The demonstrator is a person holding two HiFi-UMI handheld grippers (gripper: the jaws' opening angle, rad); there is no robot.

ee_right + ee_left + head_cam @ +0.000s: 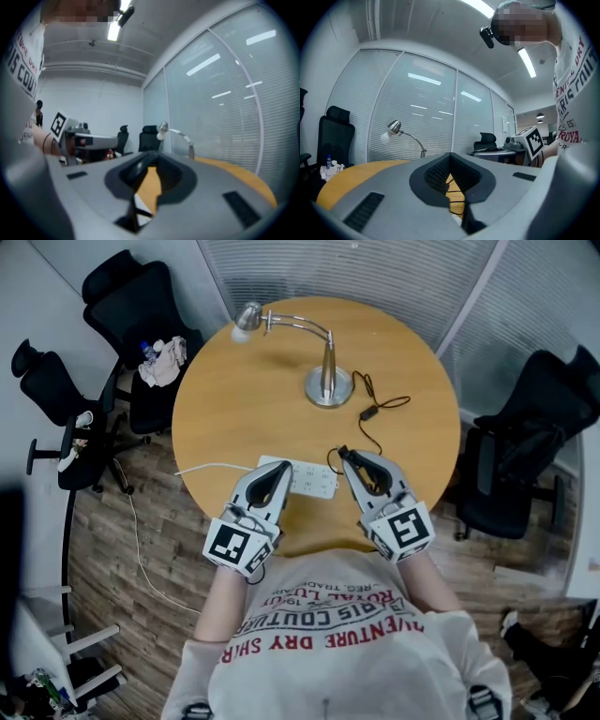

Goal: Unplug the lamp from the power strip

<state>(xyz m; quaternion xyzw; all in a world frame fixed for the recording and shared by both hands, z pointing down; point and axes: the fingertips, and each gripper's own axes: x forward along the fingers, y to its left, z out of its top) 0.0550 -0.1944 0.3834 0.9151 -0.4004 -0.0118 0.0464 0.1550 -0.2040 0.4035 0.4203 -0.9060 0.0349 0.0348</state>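
A silver desk lamp [326,382] stands at the far side of the round wooden table [234,418]. Its black cord [375,411] runs toward me to the right end of a white power strip [314,482]. My left gripper [279,468] lies level over the strip's left half. My right gripper [347,456] is just off the strip's right end, its tip at a black bit of cord or plug. In both gripper views only a narrow slit shows between the jaws, with table behind it; nothing is clearly held. The lamp [393,127] [176,133] shows beyond the tips.
The strip's white cable [211,467] runs off the table's left edge to the floor. Black office chairs [141,306] [530,446] stand on both sides, one with a cloth and a bottle [164,362]. Blinds and glass walls lie behind the table.
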